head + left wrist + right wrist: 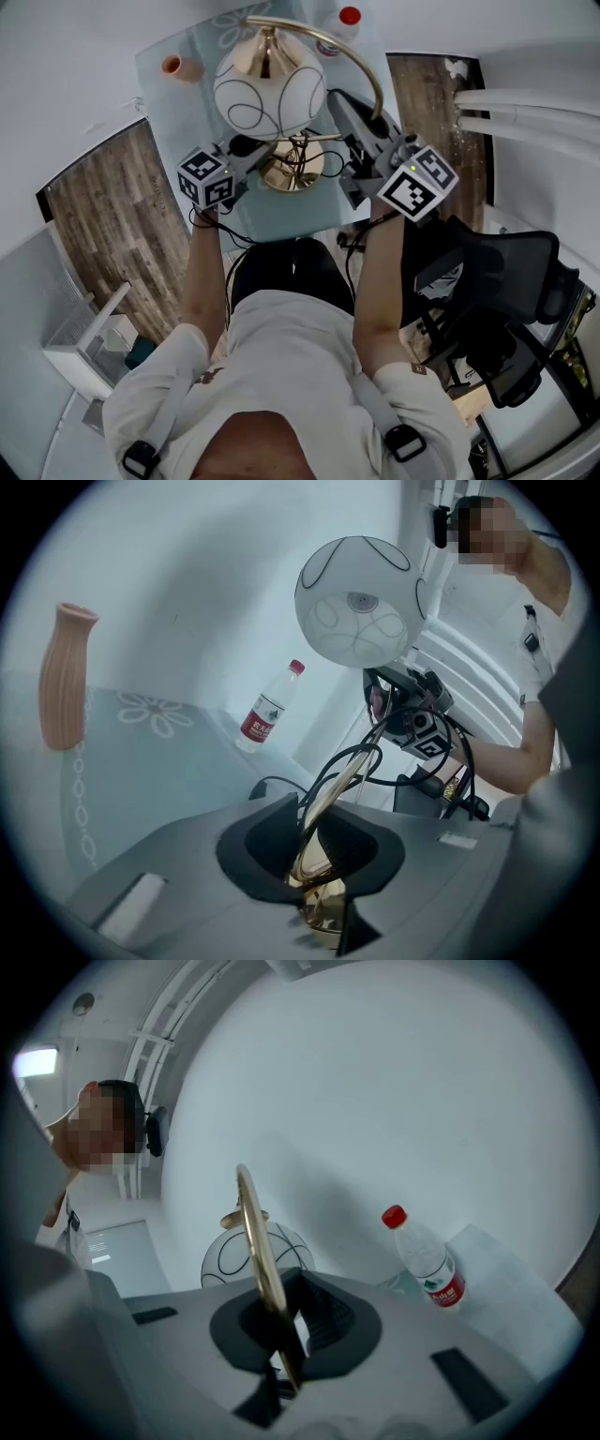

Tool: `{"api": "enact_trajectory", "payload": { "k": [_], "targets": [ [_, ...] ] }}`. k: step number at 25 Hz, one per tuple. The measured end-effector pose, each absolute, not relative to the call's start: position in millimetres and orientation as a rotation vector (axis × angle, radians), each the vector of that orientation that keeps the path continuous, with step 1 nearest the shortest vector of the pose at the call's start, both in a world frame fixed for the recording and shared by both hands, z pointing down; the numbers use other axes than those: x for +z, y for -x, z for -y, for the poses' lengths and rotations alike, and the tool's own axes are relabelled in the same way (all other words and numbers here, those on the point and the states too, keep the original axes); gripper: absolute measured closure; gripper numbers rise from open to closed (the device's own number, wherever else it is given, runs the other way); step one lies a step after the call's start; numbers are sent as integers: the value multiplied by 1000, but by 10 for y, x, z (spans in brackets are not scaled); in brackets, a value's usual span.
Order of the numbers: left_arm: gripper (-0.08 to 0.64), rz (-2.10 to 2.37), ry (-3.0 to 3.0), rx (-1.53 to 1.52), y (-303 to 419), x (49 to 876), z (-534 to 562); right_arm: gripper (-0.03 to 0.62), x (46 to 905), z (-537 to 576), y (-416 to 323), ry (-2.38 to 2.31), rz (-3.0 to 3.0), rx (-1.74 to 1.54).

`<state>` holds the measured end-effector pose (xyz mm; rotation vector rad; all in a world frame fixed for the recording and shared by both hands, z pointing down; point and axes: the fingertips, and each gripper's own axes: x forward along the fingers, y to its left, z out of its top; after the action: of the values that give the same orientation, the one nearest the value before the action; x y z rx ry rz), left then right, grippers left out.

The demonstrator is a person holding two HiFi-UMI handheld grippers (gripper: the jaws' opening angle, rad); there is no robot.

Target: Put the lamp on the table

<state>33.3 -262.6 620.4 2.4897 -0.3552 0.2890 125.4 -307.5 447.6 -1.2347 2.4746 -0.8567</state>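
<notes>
The lamp has a white globe shade [267,92] with black line loops, a curved gold arm [367,67] and a round gold base [292,169] wound with black cord. The base is at the near part of the pale glass table [169,42]; whether it touches the glass I cannot tell. My left gripper [246,159] comes in from the left, its pads against the gold foot of the lamp [317,869]. My right gripper [356,122] is shut on the thin gold arm [255,1241], which runs up between its jaws. The shade [358,602] hangs above both.
A ribbed peach vase [178,67] stands at the table's far left and a red-capped water bottle [342,26] at its far edge. A black office chair [506,281] is close on my right. A white box [89,347] sits on the floor to my left.
</notes>
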Motion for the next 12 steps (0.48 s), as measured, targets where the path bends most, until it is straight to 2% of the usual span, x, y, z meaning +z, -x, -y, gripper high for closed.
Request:
{"api": "enact_trajectory", "payload": {
  "k": [12],
  "targets": [
    [511,400,-2481,328,-271,6243,2574,592,4519,3116,-1215,1277,-2460,-909]
  ]
}}
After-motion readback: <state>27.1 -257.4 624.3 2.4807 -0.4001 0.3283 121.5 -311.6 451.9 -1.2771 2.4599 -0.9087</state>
